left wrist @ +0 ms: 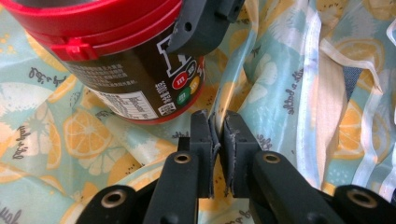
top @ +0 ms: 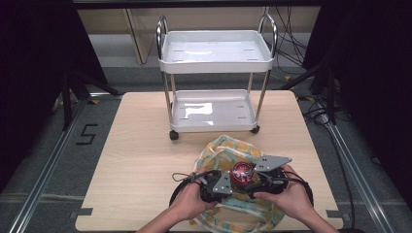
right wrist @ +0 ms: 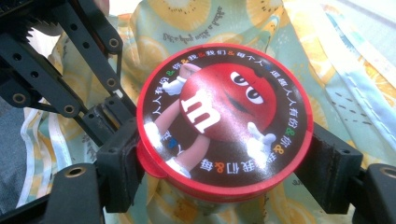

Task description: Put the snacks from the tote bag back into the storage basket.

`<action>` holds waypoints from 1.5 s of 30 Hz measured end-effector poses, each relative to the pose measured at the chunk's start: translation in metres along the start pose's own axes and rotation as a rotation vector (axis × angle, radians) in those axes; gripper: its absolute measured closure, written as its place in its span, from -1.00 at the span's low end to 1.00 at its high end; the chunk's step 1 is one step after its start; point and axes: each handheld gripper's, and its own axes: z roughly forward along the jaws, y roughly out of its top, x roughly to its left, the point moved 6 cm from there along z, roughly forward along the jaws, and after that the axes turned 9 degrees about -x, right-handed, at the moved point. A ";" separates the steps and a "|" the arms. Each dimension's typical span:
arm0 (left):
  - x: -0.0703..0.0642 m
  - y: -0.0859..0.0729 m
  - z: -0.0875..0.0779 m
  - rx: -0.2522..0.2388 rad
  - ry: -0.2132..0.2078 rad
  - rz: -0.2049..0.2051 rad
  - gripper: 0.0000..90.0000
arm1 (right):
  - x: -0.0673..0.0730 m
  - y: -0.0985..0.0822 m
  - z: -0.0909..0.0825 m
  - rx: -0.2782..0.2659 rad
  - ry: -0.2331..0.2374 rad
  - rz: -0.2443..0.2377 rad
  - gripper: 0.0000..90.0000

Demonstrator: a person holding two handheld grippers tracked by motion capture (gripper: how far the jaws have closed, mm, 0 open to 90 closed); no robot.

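I have the red-lidded candy jar (right wrist: 224, 123) clamped across its lid by the right gripper (right wrist: 224, 163), one jaw pressing on each side of the rim, and it sits over the lemon-print bag (top: 228, 150) near the front edge of the table (top: 141, 145), a little right of centre. My left gripper (left wrist: 217, 140) is nearly closed and pinches a fold of that bag's fabric between its pads, just beside the jar's base in the left gripper view. From the high view both hands (top: 189, 201) meet over the bag, with the jar's red top showing between them. I judge the work to be about halfway: the jar is secured and the bag is held, but I cannot tell whether the jar is going in or coming out, nor whether it rests inside the mouth or merely on top of the cloth. The white two-tier cart (top: 214, 53) at the table's far edge stands well apart, both shelves bare, so if the jar is bound for it, that carry is all still to do.
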 end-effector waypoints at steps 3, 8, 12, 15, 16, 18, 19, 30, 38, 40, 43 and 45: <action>0.000 0.000 -0.001 0.007 -0.011 -0.006 0.85 | -0.001 0.001 -0.001 -0.008 -0.019 -0.009 -0.42; 0.000 0.001 0.000 -0.015 0.006 -0.018 0.84 | -0.001 0.004 -0.003 -0.017 -0.024 -0.010 -0.42; 0.004 0.000 -0.005 0.006 0.010 0.007 0.83 | -0.001 0.007 -0.004 -0.019 -0.031 -0.005 -0.42; 0.006 0.000 -0.005 -0.003 0.019 -0.004 0.83 | -0.001 0.009 -0.004 -0.022 -0.036 0.004 -0.42; 0.005 0.000 -0.005 -0.012 0.017 -0.026 0.83 | -0.001 0.009 -0.004 -0.022 -0.036 0.004 -0.42; 0.007 -0.002 -0.008 0.009 0.012 -0.007 0.83 | -0.001 0.010 -0.005 -0.018 -0.041 0.017 -0.42; 0.007 -0.002 -0.008 -0.011 0.024 -0.027 0.83 | -0.002 0.011 -0.006 -0.019 -0.052 0.009 -0.42; 0.009 0.002 -0.020 -0.035 0.025 -0.052 0.61 | -0.005 0.020 -0.009 -0.034 -0.069 0.001 -0.42; 0.017 0.007 -0.040 -0.083 0.073 -0.071 0.22 | -0.008 0.028 -0.013 -0.041 -0.076 0.022 -0.42; 0.018 0.009 -0.044 -0.119 0.103 -0.112 0.14 | -0.010 0.030 -0.014 -0.044 -0.081 0.017 -0.42; 0.021 0.009 -0.056 -0.151 0.135 -0.132 0.04 | -0.011 0.035 -0.015 -0.052 -0.087 0.024 -0.42; 0.023 0.008 -0.062 -0.166 0.148 -0.144 0.00 | -0.013 0.037 -0.014 -0.059 -0.090 0.010 -0.42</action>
